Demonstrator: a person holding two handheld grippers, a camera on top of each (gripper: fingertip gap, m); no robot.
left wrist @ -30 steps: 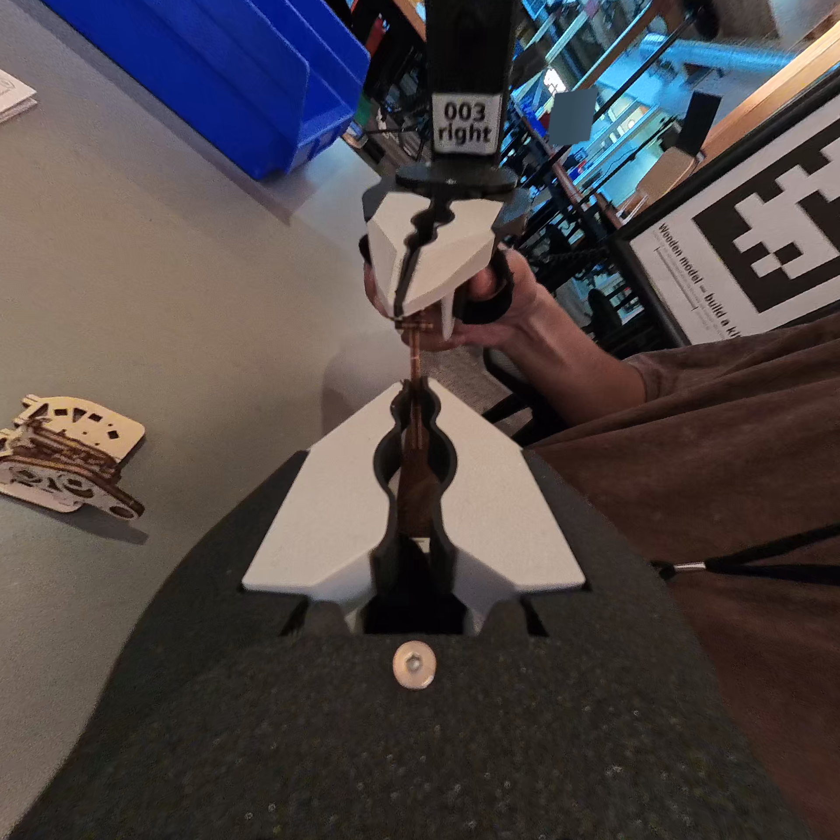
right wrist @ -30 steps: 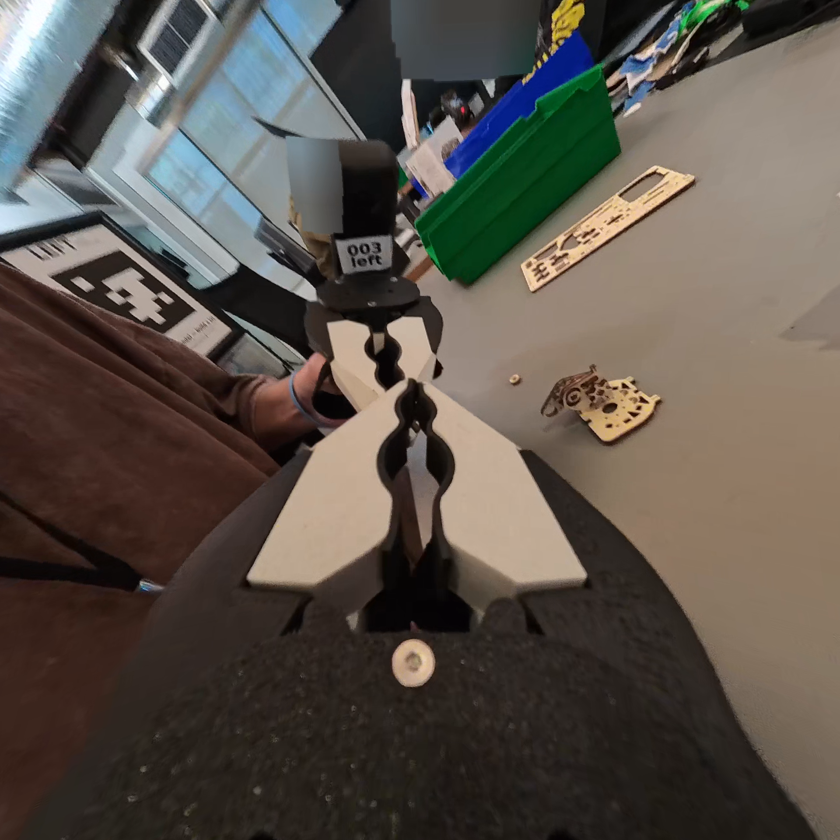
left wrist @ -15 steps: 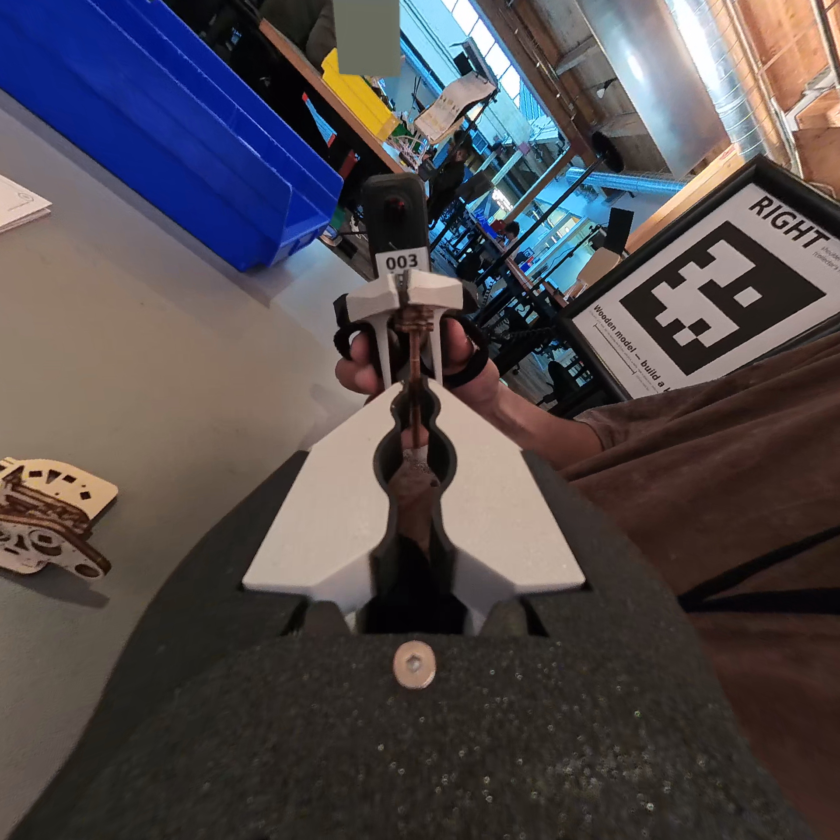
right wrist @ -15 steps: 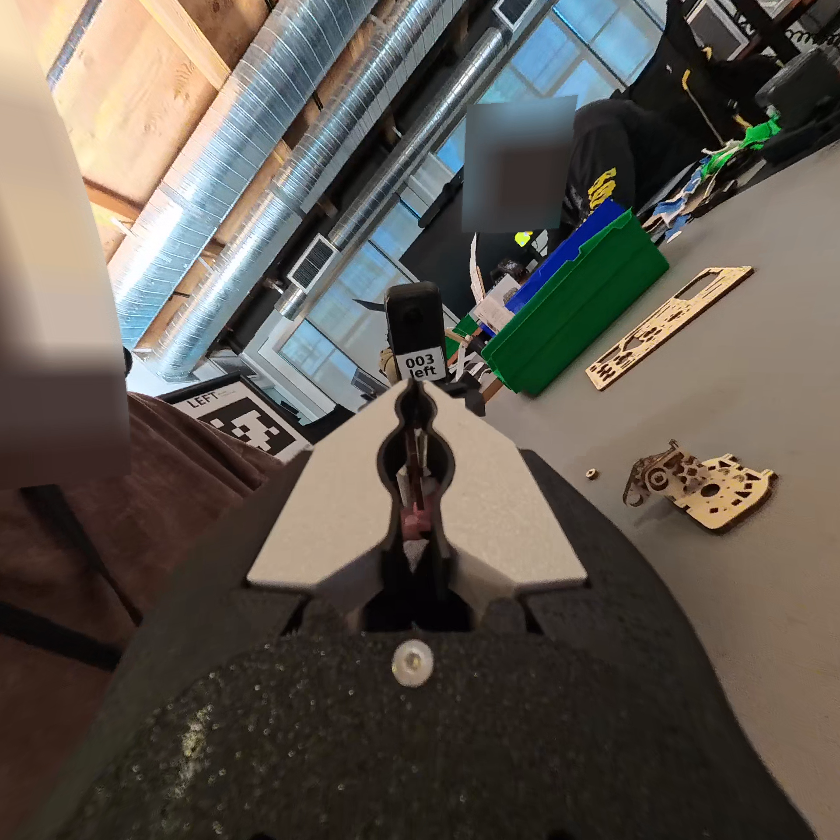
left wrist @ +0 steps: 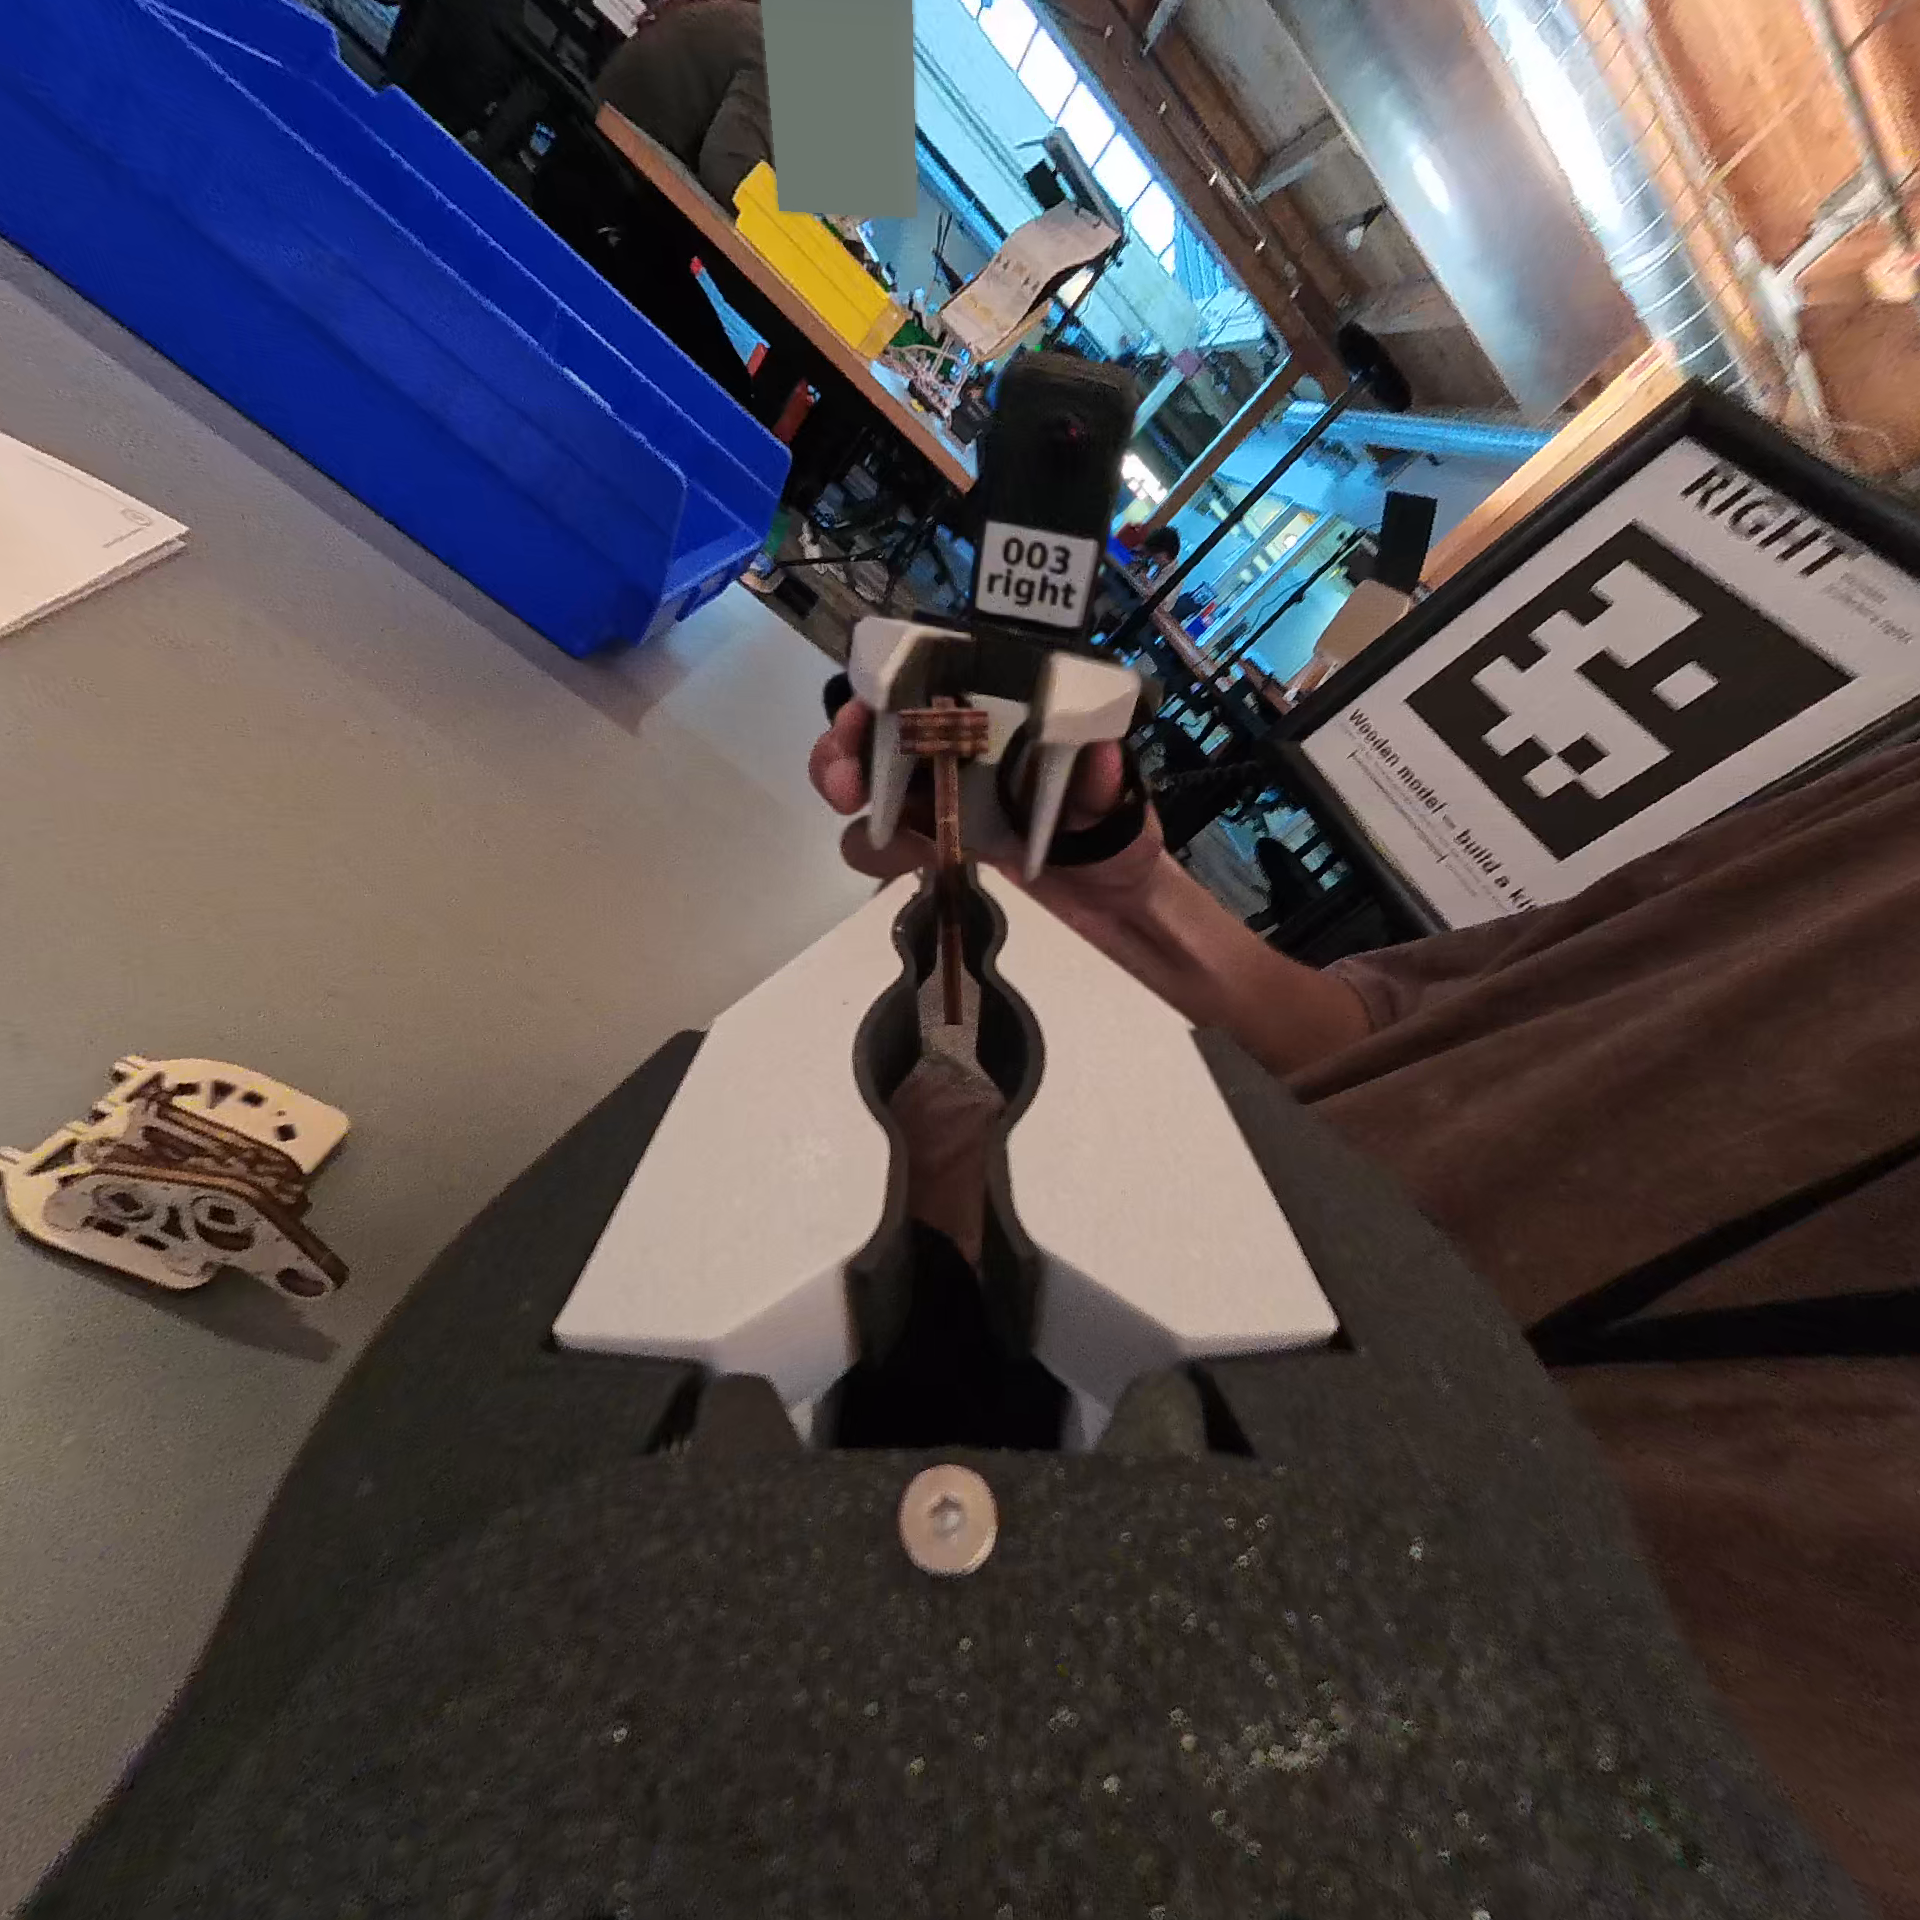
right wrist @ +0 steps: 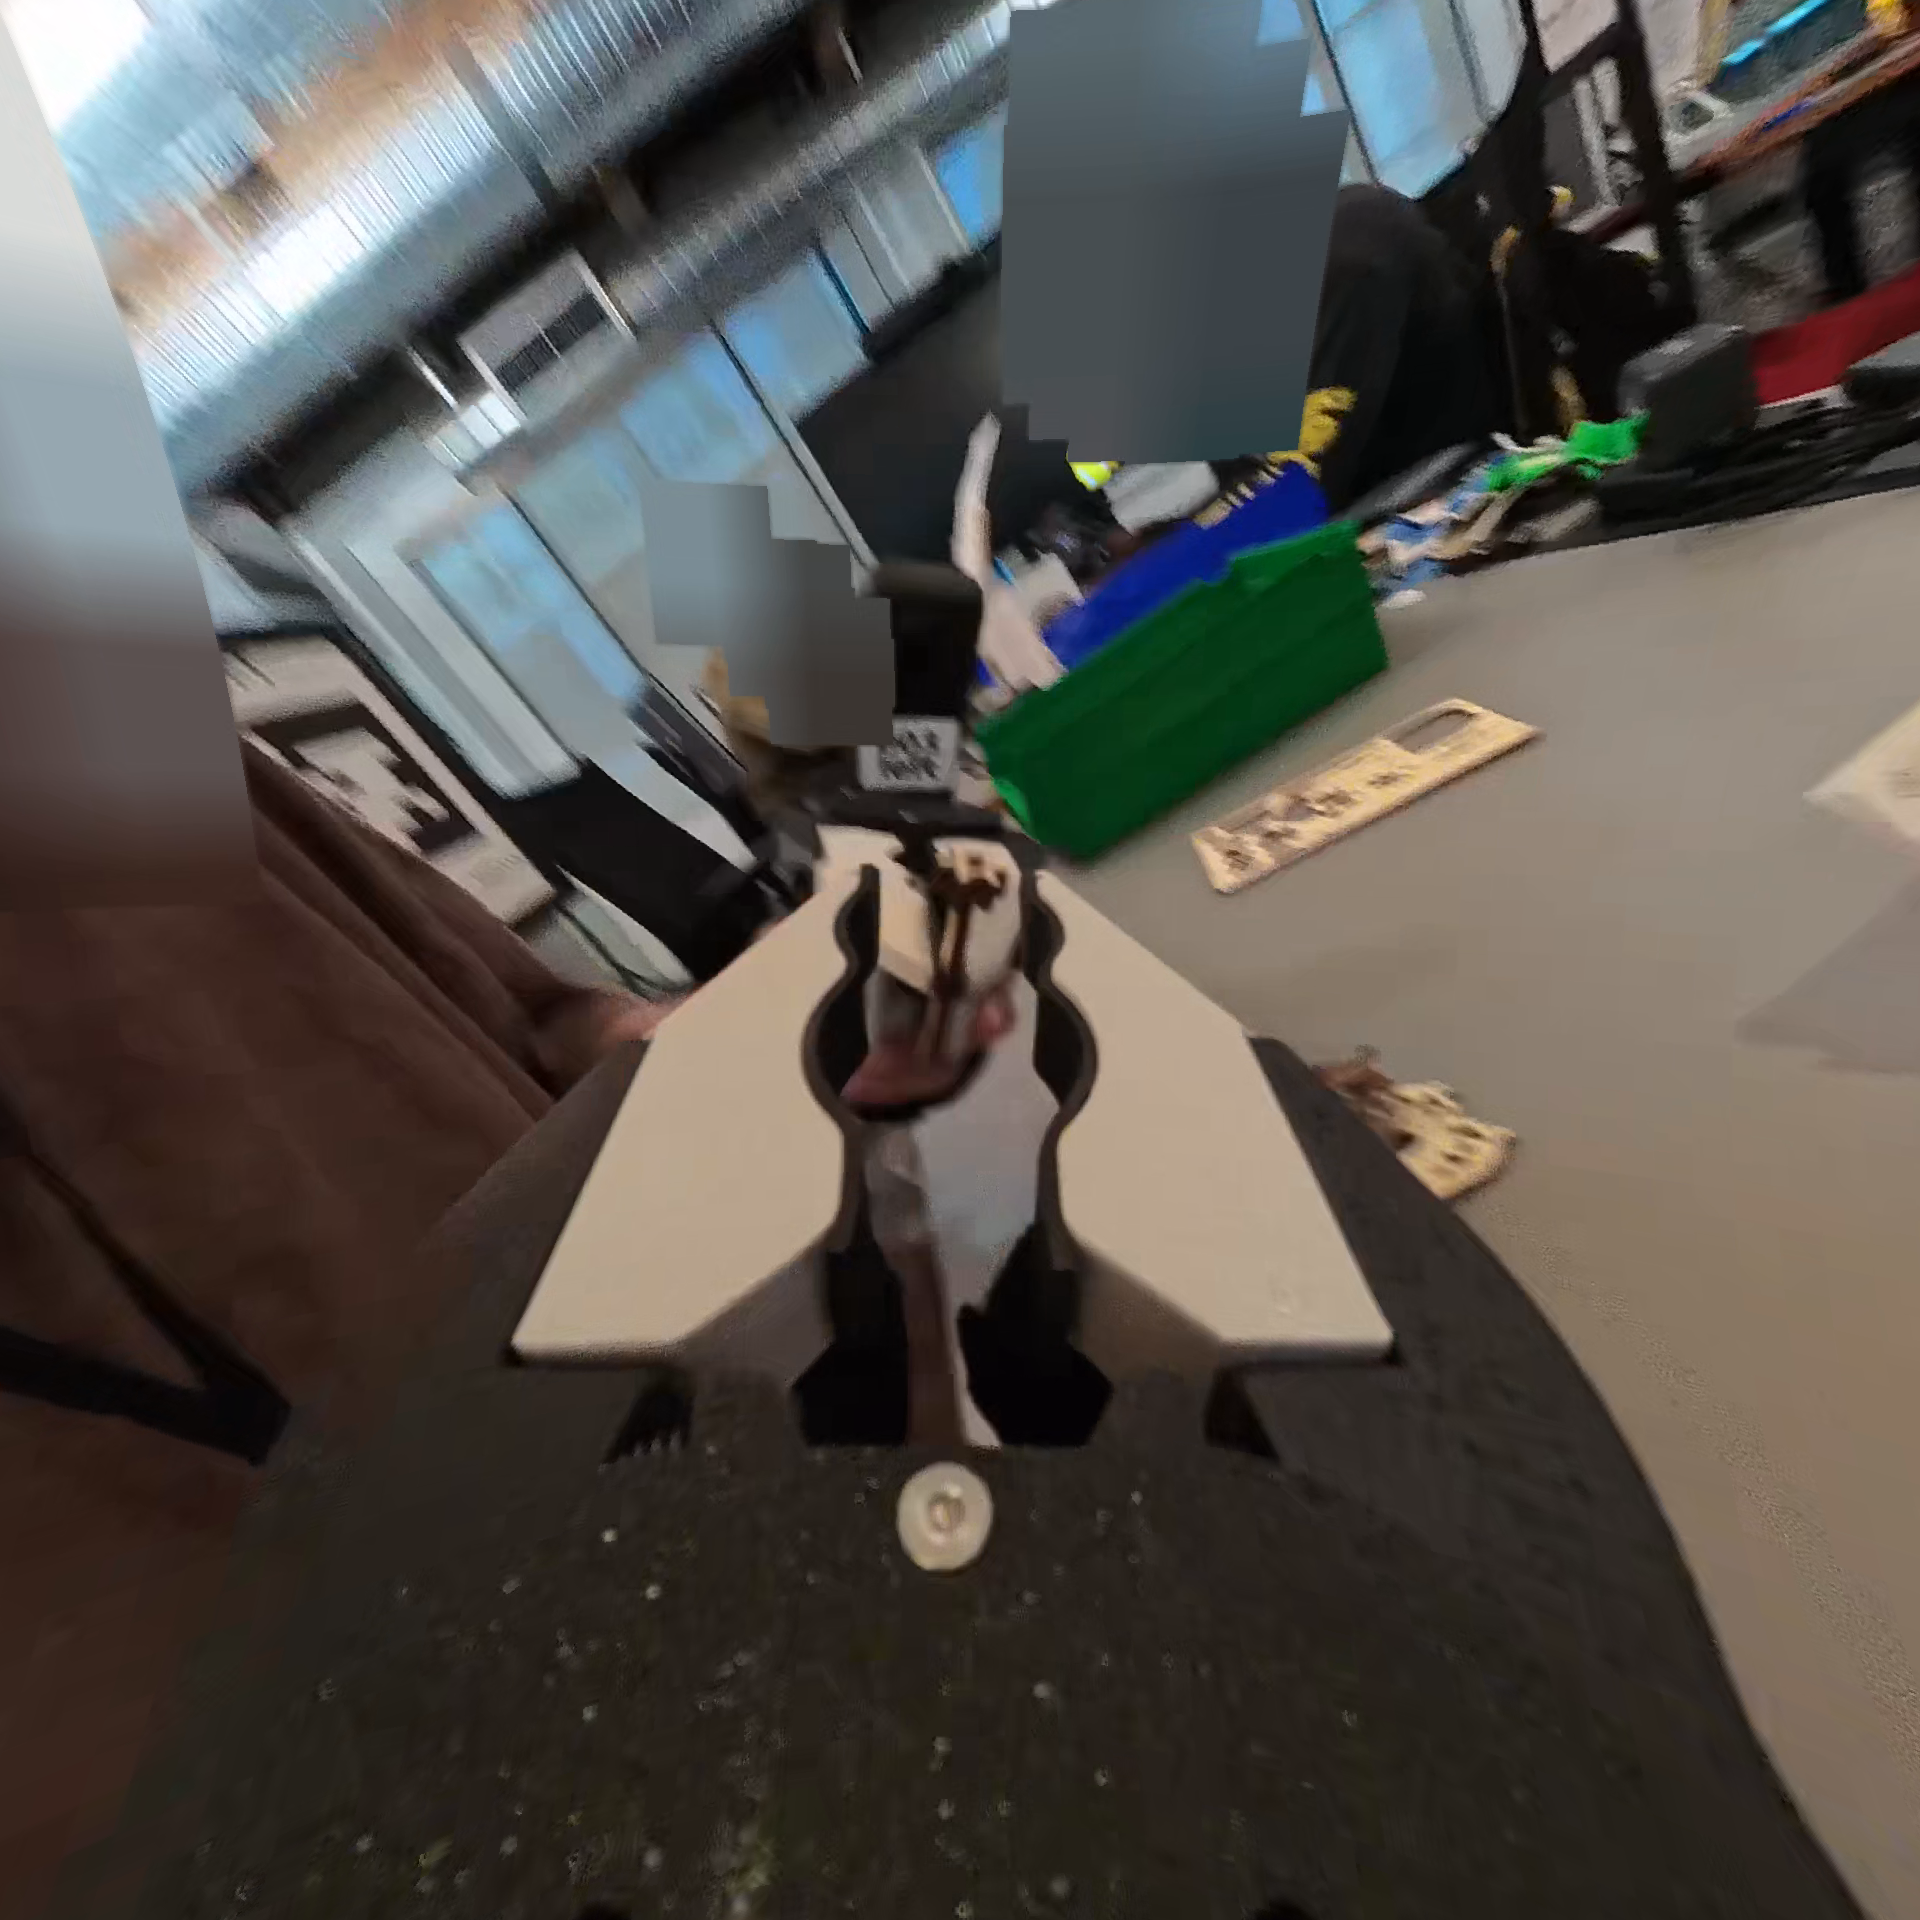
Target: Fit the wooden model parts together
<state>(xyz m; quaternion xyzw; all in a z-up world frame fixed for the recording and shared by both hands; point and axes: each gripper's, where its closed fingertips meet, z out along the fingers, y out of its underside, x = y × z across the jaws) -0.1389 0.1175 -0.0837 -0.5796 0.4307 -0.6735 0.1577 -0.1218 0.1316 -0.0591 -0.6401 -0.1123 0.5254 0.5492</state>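
Observation:
My left gripper (left wrist: 943,899) is shut on a thin wooden stick part (left wrist: 948,831) with a small cross-shaped head (left wrist: 940,730). The stick points straight out from my tips. My right gripper (left wrist: 956,857) faces it head-on with its white fingers (left wrist: 883,769) spread on either side of the cross head. In the blurred right wrist view my right gripper (right wrist: 945,883) is open, and the wooden part (right wrist: 961,920) and the left gripper show through the gap. A part-built wooden model (left wrist: 177,1184) lies on the grey table, also seen in the right wrist view (right wrist: 1439,1138).
A blue bin (left wrist: 364,312) and a white paper (left wrist: 62,530) are at the table's far side. A green bin (right wrist: 1184,707) and a laser-cut wooden sheet (right wrist: 1361,790) lie beyond. A framed marker sign (left wrist: 1621,707) and the person's brown sleeve (left wrist: 1558,1039) are to one side. Both grippers' tips are close together, under 4 cm apart.
The right gripper was shut on the far end of the wooden part and has opened wide. Both grippers tilted, and the left kept hold of the stick.

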